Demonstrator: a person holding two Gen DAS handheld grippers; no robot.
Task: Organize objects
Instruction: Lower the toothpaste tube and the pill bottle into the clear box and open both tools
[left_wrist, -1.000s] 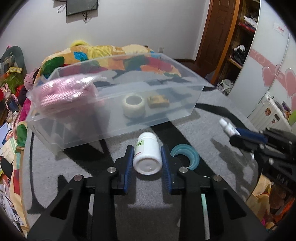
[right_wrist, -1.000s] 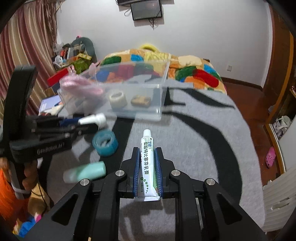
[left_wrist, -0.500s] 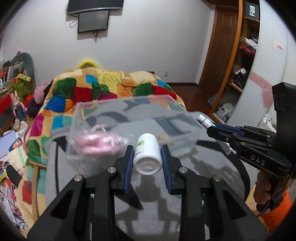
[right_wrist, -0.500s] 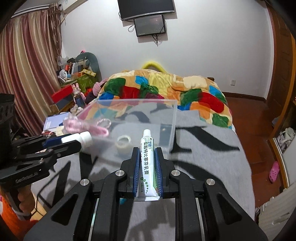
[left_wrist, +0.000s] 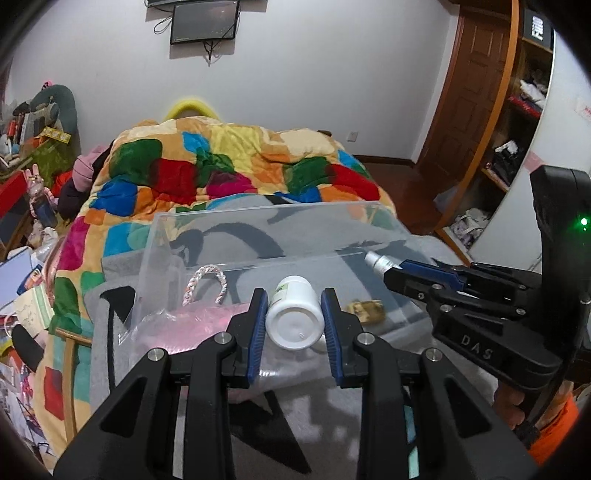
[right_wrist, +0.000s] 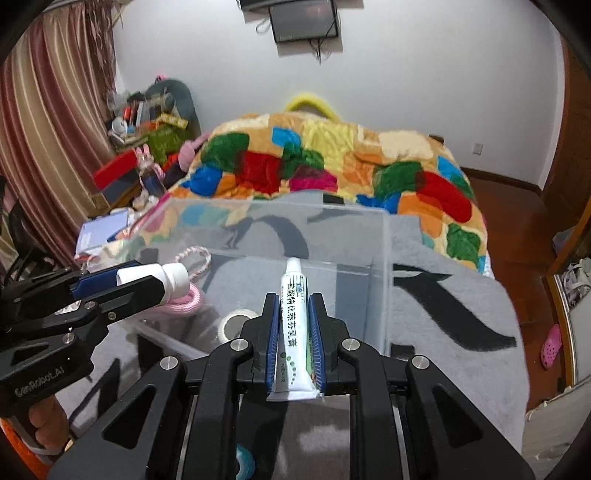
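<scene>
The left gripper (left_wrist: 294, 322) is pinching a white pill bottle (left_wrist: 294, 316) between its blue pads, holding it in the air above the near side of a clear plastic bin (left_wrist: 266, 221) that is sitting on a grey blanket (left_wrist: 436, 254) with black swirls. The right gripper (right_wrist: 294, 332) is clamping a white tube of cream (right_wrist: 293, 325) lengthwise — cap pointing forward over the bin's near wall, toward its right end. Both tools are hanging side by side over the bin, the right one's tube tip showing just above the right edge in the left camera. Inside the bin a pink braided cord (left_wrist: 205, 282) in a crinkly bag is lying at the left end, a roll of white tape (right_wrist: 236, 323) is resting near the middle of the floor, and a small tan block (left_wrist: 367, 308) is lying toward the right end. Beyond the far wall of the bin a patchwork quilt (left_wrist: 229, 162) is spreading across the bed — a dark screen (left_wrist: 205, 20) is hanging on the white wall behind it.
</scene>
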